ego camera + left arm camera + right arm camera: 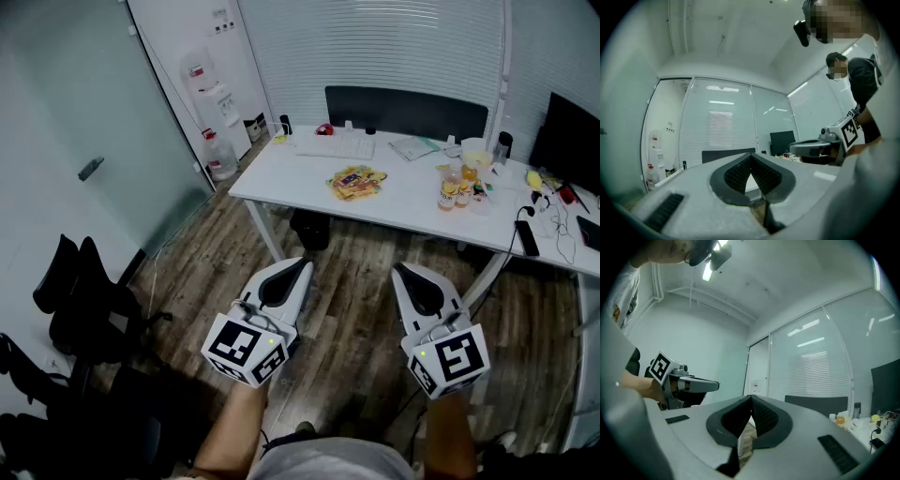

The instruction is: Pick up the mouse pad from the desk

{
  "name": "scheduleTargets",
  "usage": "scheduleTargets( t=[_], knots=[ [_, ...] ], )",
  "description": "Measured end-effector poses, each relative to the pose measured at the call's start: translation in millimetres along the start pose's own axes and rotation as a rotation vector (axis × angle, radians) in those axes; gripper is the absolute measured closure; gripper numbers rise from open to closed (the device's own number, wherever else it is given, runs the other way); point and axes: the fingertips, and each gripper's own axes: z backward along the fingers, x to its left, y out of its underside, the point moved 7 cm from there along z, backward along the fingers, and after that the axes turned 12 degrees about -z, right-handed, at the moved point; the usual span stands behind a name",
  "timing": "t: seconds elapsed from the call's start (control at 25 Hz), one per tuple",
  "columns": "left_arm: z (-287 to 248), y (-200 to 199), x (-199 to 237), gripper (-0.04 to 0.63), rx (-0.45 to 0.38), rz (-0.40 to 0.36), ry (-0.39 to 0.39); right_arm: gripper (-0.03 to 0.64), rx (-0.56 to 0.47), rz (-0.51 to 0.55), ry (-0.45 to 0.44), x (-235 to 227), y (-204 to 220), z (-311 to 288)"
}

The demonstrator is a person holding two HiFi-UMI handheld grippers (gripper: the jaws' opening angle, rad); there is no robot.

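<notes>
The left gripper (302, 264) and right gripper (397, 269) hover level above the wooden floor (349, 281), well apart from the white desk (281, 174); both pairs of jaws pressed together, empty.

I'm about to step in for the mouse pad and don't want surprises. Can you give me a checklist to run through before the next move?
1. Left hand-held gripper empty: ok, jaws together with nothing between them.
2. Right hand-held gripper empty: ok, jaws together with nothing between them.
3. Jaws opened for a grasp: not ok, both are shut.
4. Grippers at the desk: not ok, both hang over the wooden floor, short of the desk's near edge.
5. Mouse pad located: cannot tell. The keyboard, snack packet and bottles are plain, but no pad is clearly made out.
</notes>
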Motion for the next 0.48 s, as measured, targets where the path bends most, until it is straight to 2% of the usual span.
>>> scheduleTargets(
  t=[0.48],
  knots=[
    [-11.0, 4.1, -7.1, 0.580, 0.011, -0.007, -0.013, 0.604, -0.007, -0.023, -0.031, -17.0, 3.5, 0.8]
  ],
)
